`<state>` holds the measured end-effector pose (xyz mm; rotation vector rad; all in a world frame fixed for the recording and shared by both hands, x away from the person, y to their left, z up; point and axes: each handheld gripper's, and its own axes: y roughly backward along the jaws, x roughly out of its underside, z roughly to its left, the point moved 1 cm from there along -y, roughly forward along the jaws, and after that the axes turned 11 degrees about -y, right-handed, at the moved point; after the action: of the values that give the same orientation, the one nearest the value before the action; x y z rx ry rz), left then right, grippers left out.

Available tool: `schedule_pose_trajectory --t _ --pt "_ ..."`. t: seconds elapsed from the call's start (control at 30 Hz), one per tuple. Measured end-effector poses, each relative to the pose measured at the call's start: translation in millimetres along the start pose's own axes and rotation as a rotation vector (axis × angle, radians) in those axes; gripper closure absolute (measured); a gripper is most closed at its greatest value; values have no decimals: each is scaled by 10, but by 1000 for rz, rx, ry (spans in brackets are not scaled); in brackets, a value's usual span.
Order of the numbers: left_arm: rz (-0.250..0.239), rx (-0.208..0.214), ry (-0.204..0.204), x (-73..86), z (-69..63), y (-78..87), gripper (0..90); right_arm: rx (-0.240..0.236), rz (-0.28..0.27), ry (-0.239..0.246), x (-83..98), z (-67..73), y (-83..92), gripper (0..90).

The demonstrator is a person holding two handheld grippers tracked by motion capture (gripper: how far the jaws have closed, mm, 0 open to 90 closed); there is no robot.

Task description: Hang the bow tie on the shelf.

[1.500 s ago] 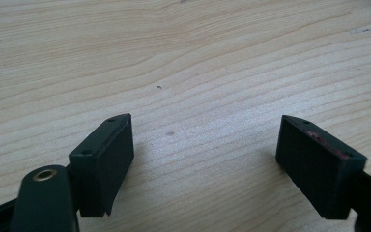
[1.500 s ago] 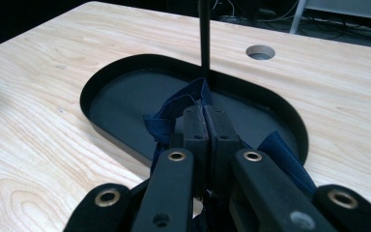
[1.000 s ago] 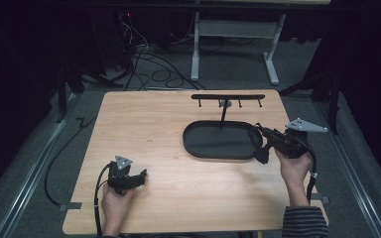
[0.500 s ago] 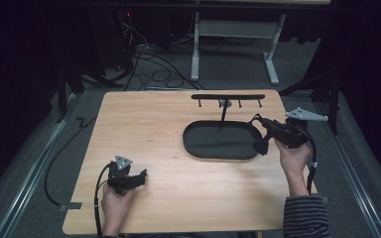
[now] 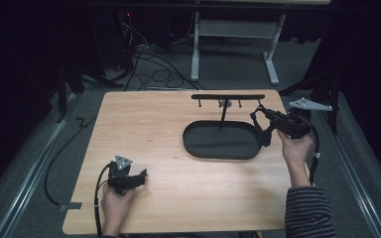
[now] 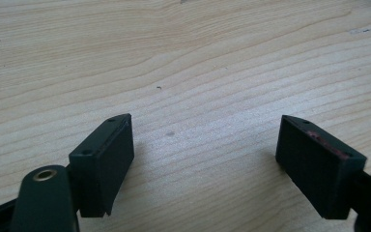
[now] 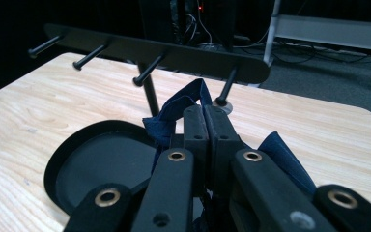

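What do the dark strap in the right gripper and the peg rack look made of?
Strap: looks like dark blue woven fabric, matte; it folds limply into a loop above the right gripper. Peg rack: probably metal with a matte black coating; thin rigid bar, knob-ended pegs, slim post, though plastic cannot be ruled out.

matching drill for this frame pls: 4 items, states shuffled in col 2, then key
Items:
1. left gripper
2. right gripper
3. dark blue cloth
4. rack of pegs

States:
A. pinched between shut jaws, hanging by the tray's right end
B. stands on a post at the oval black tray, pegs bare
C. jaws open, low over bare wood
D. shut on fabric, close to the rightmost peg

Pairs: 1-C, 2-D, 3-A, 4-B
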<state>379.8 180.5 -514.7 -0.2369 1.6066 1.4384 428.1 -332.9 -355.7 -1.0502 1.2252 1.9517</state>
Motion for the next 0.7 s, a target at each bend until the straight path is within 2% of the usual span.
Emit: schedule_pose_trajectory --t 0.43,0.7 --pt "-2 0 1 0 1 -2 217 29 -21 -7 -184 -16 -97 900" --pt "-2 1 2 0 2 -1 217 53 -26 -23 -232 -82 -194 900"
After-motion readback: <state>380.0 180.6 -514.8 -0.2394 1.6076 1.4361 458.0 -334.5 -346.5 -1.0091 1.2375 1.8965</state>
